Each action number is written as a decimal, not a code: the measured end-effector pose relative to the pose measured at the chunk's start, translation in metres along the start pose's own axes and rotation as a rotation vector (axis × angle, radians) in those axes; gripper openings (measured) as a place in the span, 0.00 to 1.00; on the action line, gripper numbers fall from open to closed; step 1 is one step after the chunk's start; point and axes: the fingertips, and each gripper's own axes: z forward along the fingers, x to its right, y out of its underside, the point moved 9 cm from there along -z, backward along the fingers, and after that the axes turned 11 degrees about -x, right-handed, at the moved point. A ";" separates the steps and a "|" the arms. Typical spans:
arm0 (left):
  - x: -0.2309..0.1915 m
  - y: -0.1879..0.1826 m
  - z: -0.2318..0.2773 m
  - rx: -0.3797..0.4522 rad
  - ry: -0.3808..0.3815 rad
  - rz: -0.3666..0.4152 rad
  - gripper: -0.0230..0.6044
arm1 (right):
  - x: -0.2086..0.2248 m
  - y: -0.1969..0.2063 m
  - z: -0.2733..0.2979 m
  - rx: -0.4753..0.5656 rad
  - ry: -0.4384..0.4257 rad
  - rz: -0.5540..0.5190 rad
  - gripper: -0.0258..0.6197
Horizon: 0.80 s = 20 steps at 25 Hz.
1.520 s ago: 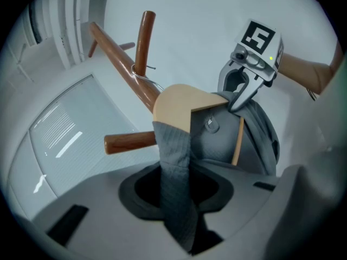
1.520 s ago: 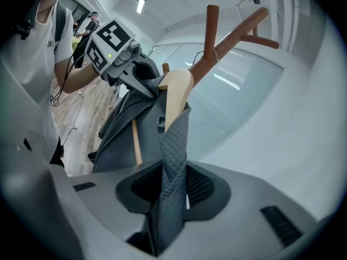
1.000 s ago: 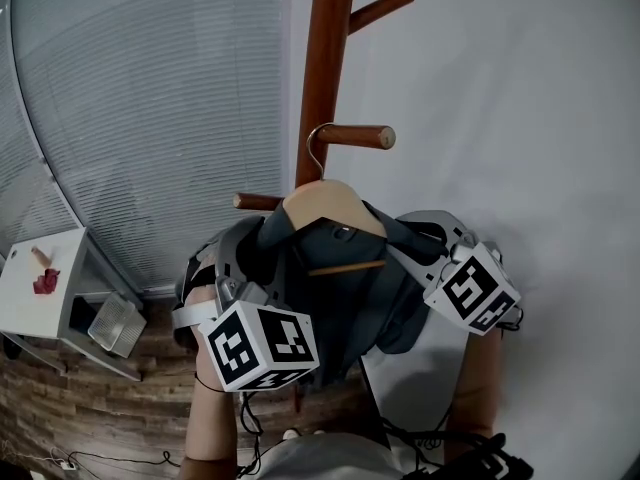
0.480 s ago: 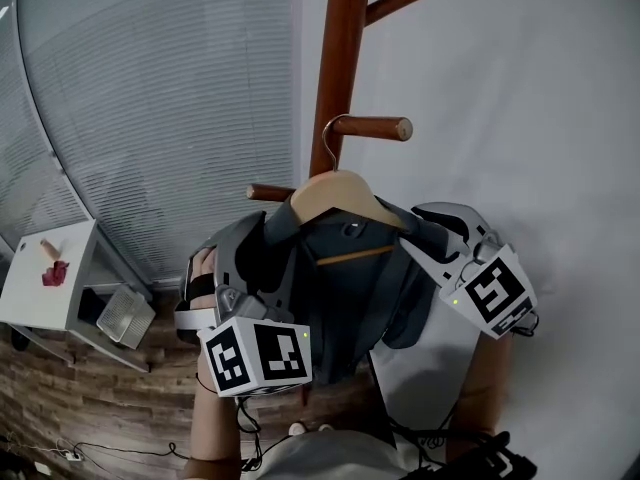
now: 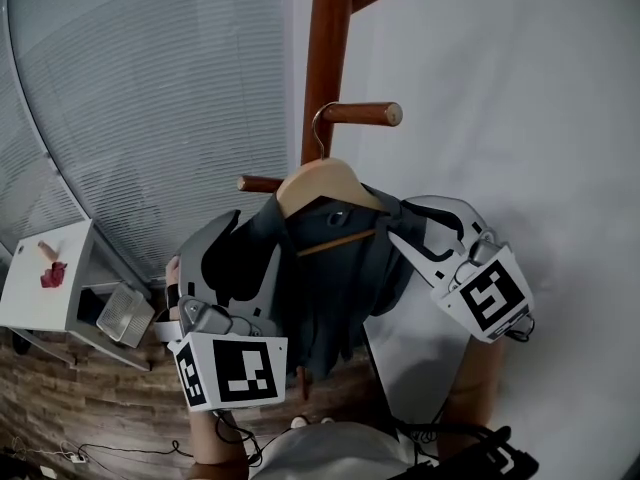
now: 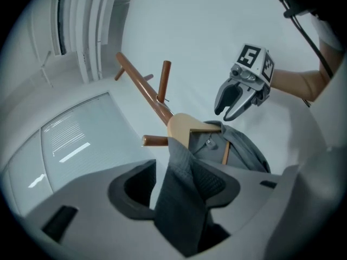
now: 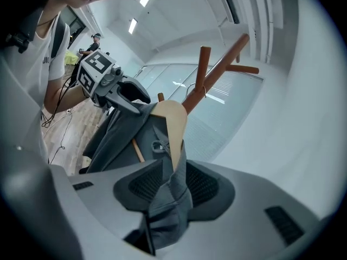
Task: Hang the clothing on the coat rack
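Note:
A dark grey garment (image 5: pixel 335 278) hangs on a wooden hanger (image 5: pixel 325 183), whose hook sits over a peg (image 5: pixel 360 114) of the brown coat rack (image 5: pixel 325 68). My left gripper (image 5: pixel 243 243) is at the garment's left shoulder, jaws opening. In the left gripper view the cloth (image 6: pixel 181 199) lies loosely between the jaws with a gap beside it. My right gripper (image 5: pixel 408 223) stands open at the right shoulder. A fold of cloth (image 7: pixel 168 205) droops between its pads (image 7: pixel 203 186) without being pinched. Each gripper view shows the other gripper beyond the hanger (image 6: pixel 184 128).
A white side table (image 5: pixel 40 288) with a small red thing and a basket stands at the left. Window blinds (image 5: pixel 150 118) are behind the rack, a white wall to its right. Cables lie on the wooden floor (image 5: pixel 90 408). The person stands close behind both grippers.
Both grippers' jaws have spread apart, letting go of the garment's shoulders. The left gripper dropped lower and back toward the person. The hanger stays on the peg.

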 end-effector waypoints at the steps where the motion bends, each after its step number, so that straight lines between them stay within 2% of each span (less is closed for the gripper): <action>1: 0.001 0.001 -0.003 0.008 -0.009 -0.007 0.39 | -0.002 -0.001 -0.001 0.012 0.003 0.005 0.27; 4: 0.003 0.001 -0.010 0.036 -0.028 -0.034 0.39 | -0.007 -0.002 -0.003 0.043 0.021 0.022 0.27; 6: 0.002 -0.001 -0.016 0.059 -0.026 -0.049 0.39 | -0.011 -0.004 -0.005 0.059 0.038 0.035 0.23; 9: -0.005 -0.009 -0.026 0.122 -0.070 -0.005 0.35 | -0.019 -0.008 -0.006 0.082 0.066 0.064 0.18; 13: -0.012 -0.009 -0.038 0.177 -0.229 -0.022 0.13 | -0.028 -0.012 -0.006 0.094 0.087 0.095 0.12; 14: -0.013 -0.009 -0.039 0.182 -0.249 -0.025 0.12 | -0.030 -0.012 -0.004 0.099 0.088 0.105 0.12; 20: -0.007 -0.007 -0.036 0.180 -0.214 -0.056 0.06 | -0.038 -0.018 -0.002 0.072 0.151 0.122 0.07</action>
